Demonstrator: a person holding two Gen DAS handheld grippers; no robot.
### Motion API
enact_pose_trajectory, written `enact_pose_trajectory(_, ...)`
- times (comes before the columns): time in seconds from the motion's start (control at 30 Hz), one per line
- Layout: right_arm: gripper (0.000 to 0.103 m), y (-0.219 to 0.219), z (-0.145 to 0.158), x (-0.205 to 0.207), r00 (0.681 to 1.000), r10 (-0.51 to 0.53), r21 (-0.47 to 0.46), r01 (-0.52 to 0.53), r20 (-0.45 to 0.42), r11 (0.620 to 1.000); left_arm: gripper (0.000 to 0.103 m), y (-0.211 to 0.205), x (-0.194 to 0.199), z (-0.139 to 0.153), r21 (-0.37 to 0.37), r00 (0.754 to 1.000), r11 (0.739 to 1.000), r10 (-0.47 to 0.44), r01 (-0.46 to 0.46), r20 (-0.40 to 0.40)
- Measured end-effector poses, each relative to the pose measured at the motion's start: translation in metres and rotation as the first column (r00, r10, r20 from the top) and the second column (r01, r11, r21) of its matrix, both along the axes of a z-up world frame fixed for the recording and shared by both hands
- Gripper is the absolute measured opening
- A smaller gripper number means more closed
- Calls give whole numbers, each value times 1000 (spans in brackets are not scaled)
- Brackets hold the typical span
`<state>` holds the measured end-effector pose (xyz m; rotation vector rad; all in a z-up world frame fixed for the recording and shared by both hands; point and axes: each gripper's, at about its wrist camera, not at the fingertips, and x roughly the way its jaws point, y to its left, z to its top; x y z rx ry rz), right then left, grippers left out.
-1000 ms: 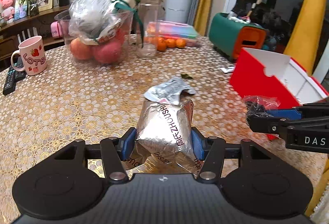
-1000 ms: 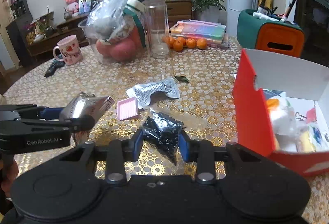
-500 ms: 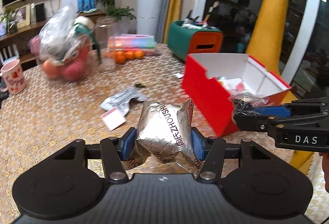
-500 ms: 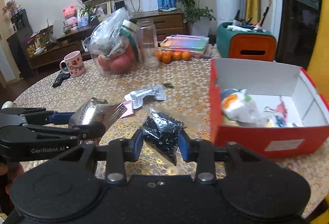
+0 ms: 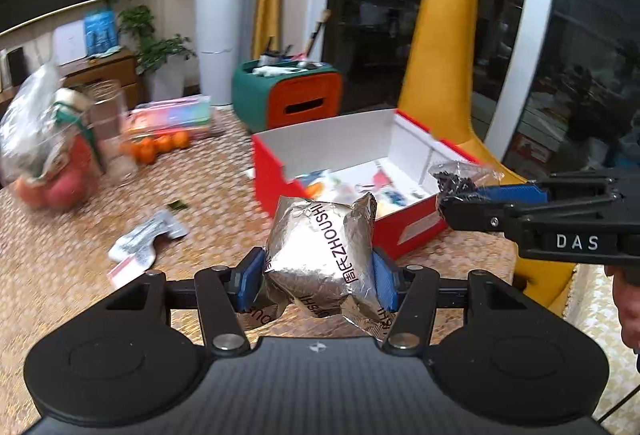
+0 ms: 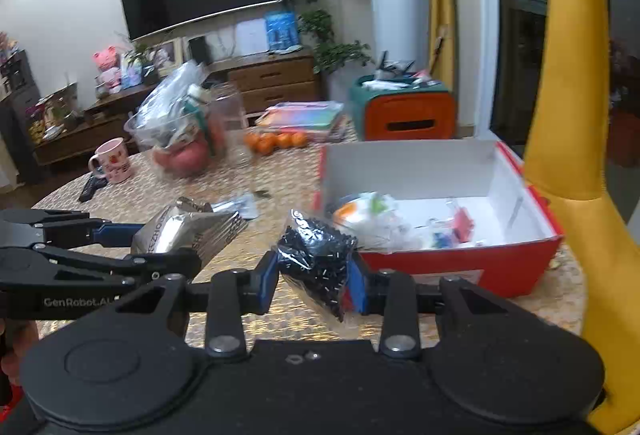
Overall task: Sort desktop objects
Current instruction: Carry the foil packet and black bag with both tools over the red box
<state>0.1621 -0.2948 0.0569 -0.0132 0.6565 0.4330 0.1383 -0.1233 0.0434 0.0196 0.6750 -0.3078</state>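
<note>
My left gripper (image 5: 316,275) is shut on a silver foil packet (image 5: 324,243) and holds it above the table, short of the red box (image 5: 404,231). My right gripper (image 6: 314,275) is shut on a clear bag of small black pieces (image 6: 316,255), held in the air at the box's near left corner. The open red box (image 6: 460,267) with white inner walls holds several small items. In the left wrist view the right gripper (image 5: 452,191) shows at the right with the black bag (image 5: 456,177). In the right wrist view the left gripper (image 6: 168,247) shows at the left with the foil packet (image 6: 180,231).
A flat silver pouch (image 5: 148,239) and a pink card (image 5: 128,269) lie on the patterned table. At the back stand a bag of apples (image 6: 176,139), a glass jar (image 6: 228,115), oranges (image 6: 276,141), books (image 6: 304,117), a pink mug (image 6: 114,161) and a green-orange bin (image 6: 404,113). A yellow chair (image 6: 560,155) is at the right.
Both grippers have risen and swung right toward the red box, each keeping its load. The box now lies nearer and more below both views.
</note>
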Motion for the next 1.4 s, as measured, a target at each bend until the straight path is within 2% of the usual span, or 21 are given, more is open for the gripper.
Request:
enact_pose_trajectory(0.43, 36, -60, -1, 32, 995, -101, -11, 101, 26, 995, 56, -68, 44, -5, 32, 994, 994, -106, 106, 3)
enact_pose_trajectory(0.8, 36, -76, -14, 89, 990, -138, -25, 139, 21, 990, 56, -94, 113, -3, 64, 995, 993, -101, 101, 2)
enact_pose_trajectory(1.1, 36, -84, -39, 130, 981, -195, -69, 195, 14, 978, 56, -112, 173, -25, 96, 995, 991, -84, 88, -46)
enact_pose_trajectory(1.4, 36, -77, -70, 162, 984, -175, -158, 166, -45, 973, 56, -127, 223, -52, 132, 992, 986, -87, 98, -90)
